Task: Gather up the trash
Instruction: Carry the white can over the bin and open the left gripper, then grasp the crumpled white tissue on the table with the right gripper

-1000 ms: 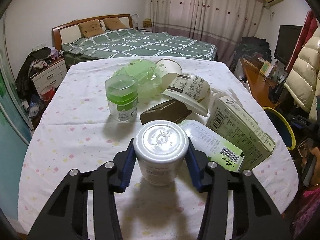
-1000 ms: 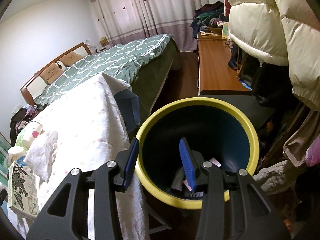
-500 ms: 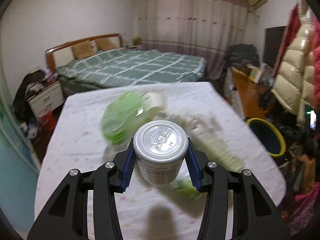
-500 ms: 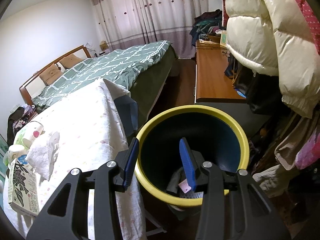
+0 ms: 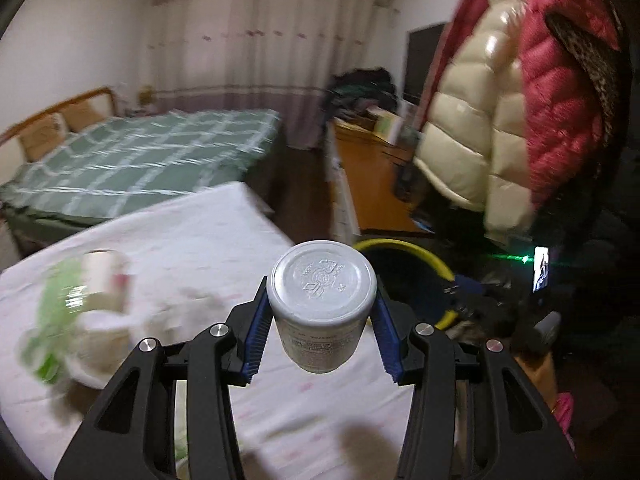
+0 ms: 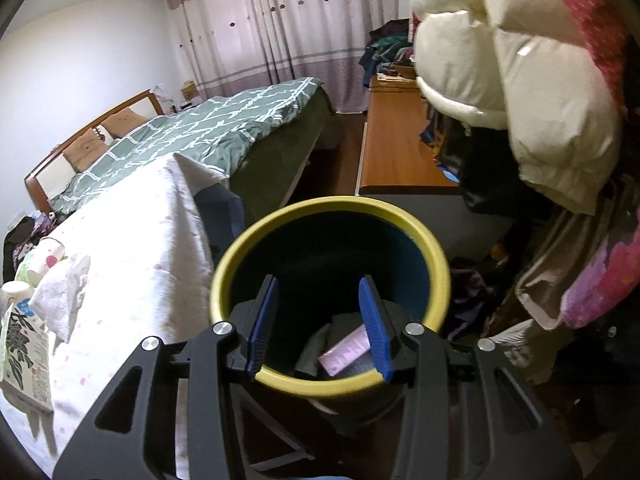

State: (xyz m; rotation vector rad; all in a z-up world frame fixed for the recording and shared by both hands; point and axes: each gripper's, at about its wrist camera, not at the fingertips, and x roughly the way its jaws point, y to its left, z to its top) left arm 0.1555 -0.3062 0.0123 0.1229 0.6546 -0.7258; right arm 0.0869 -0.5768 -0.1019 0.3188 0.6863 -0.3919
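Left gripper (image 5: 322,322): clamped on the white jar (image 5: 322,304), blue pads against both sides, jar clear of the table (image 5: 208,236).
Jar axis: upright, lid toward the camera, long axis roughly along the fingers' plane.
Bearing to bin: yellow-rimmed bin (image 5: 430,258) ahead and to the right of the jar, beyond the table edge, lower than the jar.
Right gripper (image 6: 319,326): parted, nothing between the pads, poised over the same bin (image 6: 424,236).
Nearer hand: right, directly above the bin mouth; left carries the load, near but not yet over the rim.
Bin contents: a pink slip and dark scraps at the bottom.
Count, grippers: two.
Count, jars held: one.
Count, bins: one.
Count, items left on table: blurred in the left view; perhaps four or five in the right view, among them a cup (image 6: 47,255) and a printed box (image 6: 26,356).
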